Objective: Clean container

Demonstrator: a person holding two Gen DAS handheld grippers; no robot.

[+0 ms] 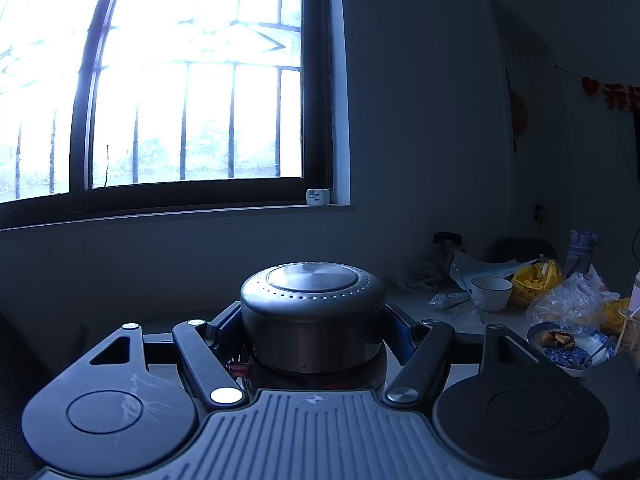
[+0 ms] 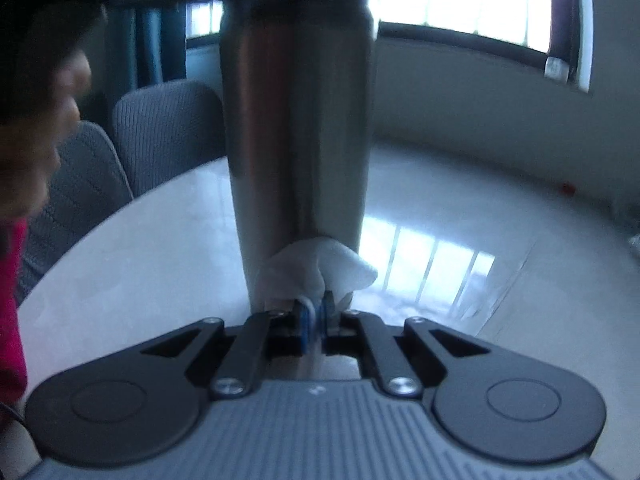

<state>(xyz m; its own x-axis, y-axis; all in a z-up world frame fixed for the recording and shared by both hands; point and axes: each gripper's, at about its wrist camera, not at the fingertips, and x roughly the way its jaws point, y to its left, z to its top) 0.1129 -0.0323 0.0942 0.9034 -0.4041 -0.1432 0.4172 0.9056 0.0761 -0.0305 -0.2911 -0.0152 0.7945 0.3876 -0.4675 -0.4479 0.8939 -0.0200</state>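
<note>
Fingers of the left gripper (image 1: 314, 336) clamp the tall brushed-steel flask (image 2: 298, 120) just under its domed metal lid (image 1: 312, 284), holding it upright above the glossy white table (image 2: 440, 240). Right gripper (image 2: 316, 314) is pinched tight on a crumpled white wipe (image 2: 316, 264) — pressed against the flask's lower wall. Pushing hard could twist the smooth flask in its grip — or drag the wipe free.
</note>
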